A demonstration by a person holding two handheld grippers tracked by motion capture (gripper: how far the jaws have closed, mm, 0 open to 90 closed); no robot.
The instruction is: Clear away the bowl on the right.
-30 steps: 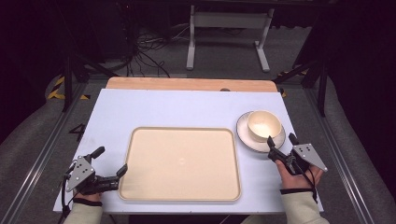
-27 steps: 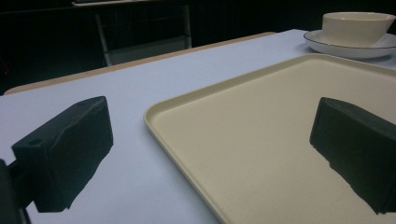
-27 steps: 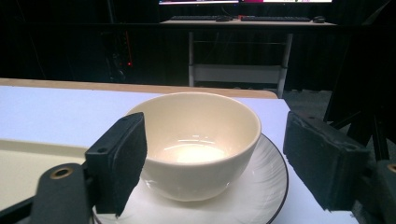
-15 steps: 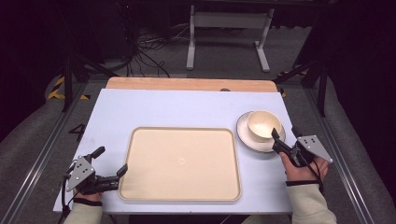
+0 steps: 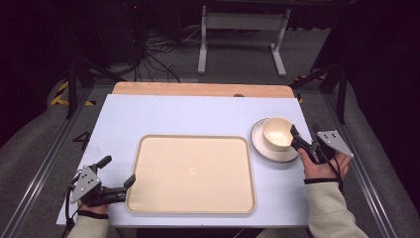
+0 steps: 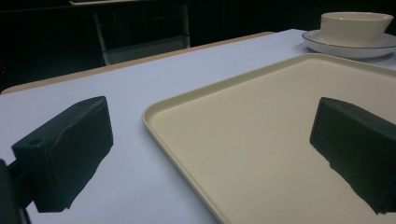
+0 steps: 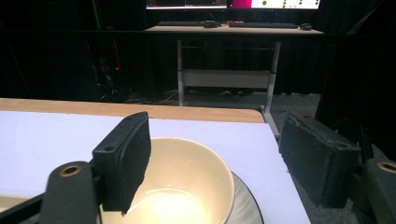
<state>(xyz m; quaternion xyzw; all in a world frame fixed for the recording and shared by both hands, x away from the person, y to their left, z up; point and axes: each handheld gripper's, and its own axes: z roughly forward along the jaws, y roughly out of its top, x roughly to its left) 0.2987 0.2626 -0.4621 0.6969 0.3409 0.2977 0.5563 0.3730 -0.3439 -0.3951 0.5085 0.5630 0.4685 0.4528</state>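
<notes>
Near the right edge of the tabletop (image 5: 163,116), your right hand-held gripper (image 5: 303,139) stands at the cream bowl (image 5: 276,133), which sits on a dark-rimmed plate (image 5: 262,148) just beside the right side of the empty beige tray (image 5: 190,171). Its jaws have just been closing a little but stand wide, with nothing pinched between them; in the right gripper view one pad (image 7: 123,156) hangs over the inside of the bowl (image 7: 184,182) and the other stands outside, well off the wall. To grip well, I would settle the near wall of the bowl squarely between the pads, lower until they overlap the rim, then close slowly so the bowl does not skate on the plate. Lift straight up to leave the plate behind. Your left hand-held gripper (image 5: 119,173) rests at the front left corner of the tabletop, jaws spread and empty, straddling the tray's near-left corner (image 6: 154,116); pinching that rim would steady the tray.
</notes>
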